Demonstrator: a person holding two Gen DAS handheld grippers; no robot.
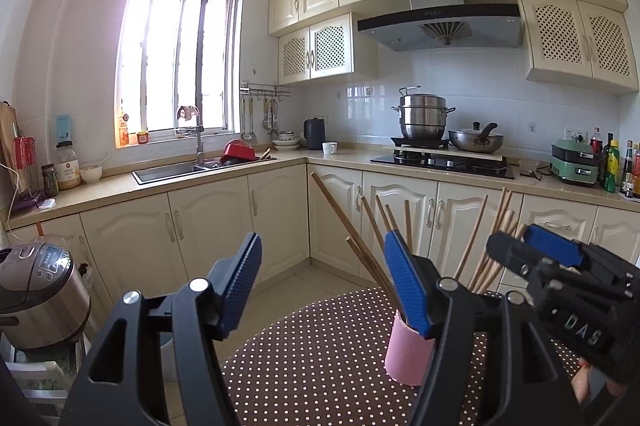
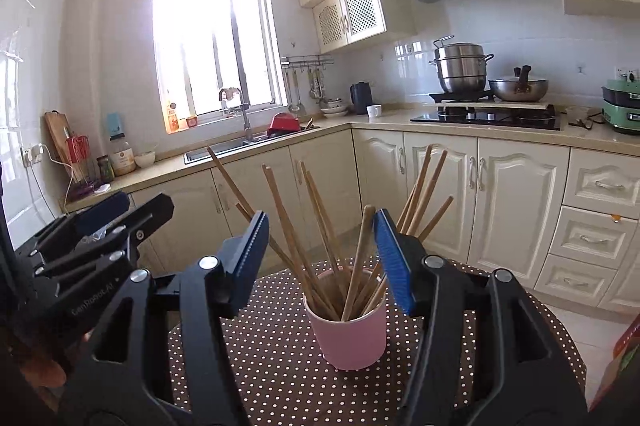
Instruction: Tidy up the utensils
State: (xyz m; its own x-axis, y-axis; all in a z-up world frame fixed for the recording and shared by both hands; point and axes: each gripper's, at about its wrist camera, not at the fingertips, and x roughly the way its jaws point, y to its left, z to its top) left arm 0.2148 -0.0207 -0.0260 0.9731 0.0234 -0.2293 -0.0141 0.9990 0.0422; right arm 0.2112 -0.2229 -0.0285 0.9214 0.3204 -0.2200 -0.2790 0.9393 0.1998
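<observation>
Chopsticks (image 2: pixel 320 226) standing splayed in pink cup (image 2: pixel 347 334) on dotted counter (image 2: pixel 256 346); both claws, left claw (image 1: pixel 324 282) and right claw (image 2: pixel 320 258), released, holding nothing — best withdrawn straight back, clear of leaning sticks.

One pink cup (image 2: pixel 347 330) just ahead of the tongs; about a dozen wooden chopsticks (image 2: pixel 288 218) inside; two pots (image 2: pixel 460 67) far beyond.

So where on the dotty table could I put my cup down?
The dotted tablecloth is bare left of the pink cup and in front of it. Above the cup is crowded: chopsticks fan out everywhere. Both grippers hang close by.
</observation>
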